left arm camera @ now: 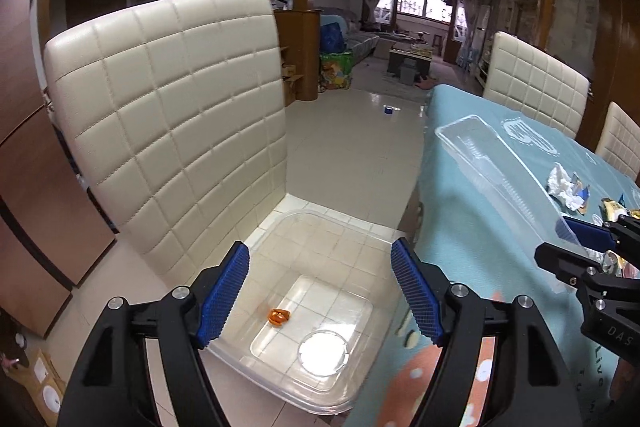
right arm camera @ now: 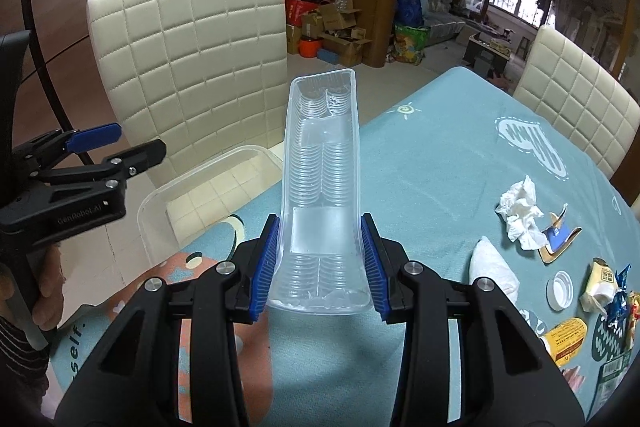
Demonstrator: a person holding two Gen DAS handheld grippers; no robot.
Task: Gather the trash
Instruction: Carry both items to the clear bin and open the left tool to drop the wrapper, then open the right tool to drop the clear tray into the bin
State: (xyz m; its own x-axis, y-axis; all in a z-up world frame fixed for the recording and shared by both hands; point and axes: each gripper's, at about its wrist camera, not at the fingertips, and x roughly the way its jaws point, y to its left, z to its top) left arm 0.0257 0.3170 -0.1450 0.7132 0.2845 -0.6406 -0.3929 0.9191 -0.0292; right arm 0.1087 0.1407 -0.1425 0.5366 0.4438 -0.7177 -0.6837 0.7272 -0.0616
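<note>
The left tongs [left arm camera: 320,291] are spread wide with nothing between the blue pads, hanging over a clear bin [left arm camera: 360,379] that sits on the seat of a cream quilted chair [left arm camera: 160,107]. Inside the bin lie a small orange scrap [left arm camera: 279,316] and a round clear lid [left arm camera: 322,353]. The bin's right edge is just beside the bench [left arm camera: 460,187], which is covered in a light blue cloth.

The right tongs [right arm camera: 320,267] are pinching a long clear ribbed tray [right arm camera: 322,163] by its two long sides near its close end; the tray sticks out forward above the bench [right arm camera: 440,155], its far end reaching toward the chair [right arm camera: 192,59] and the bin [right arm camera: 160,203]. In the right wrist view the left tongs [right arm camera: 132,145] show at the left edge, above the bin, held by a hand [right arm camera: 44,291].

More trash lies on the bench to the right of the tray: a crumpled tissue [right arm camera: 520,213], a torn blue-and-tan wrapper [right arm camera: 558,237], a white wad [right arm camera: 494,269], a white cap [right arm camera: 560,290], a pale packet [right arm camera: 600,283] and a yellow label [right arm camera: 566,339]
</note>
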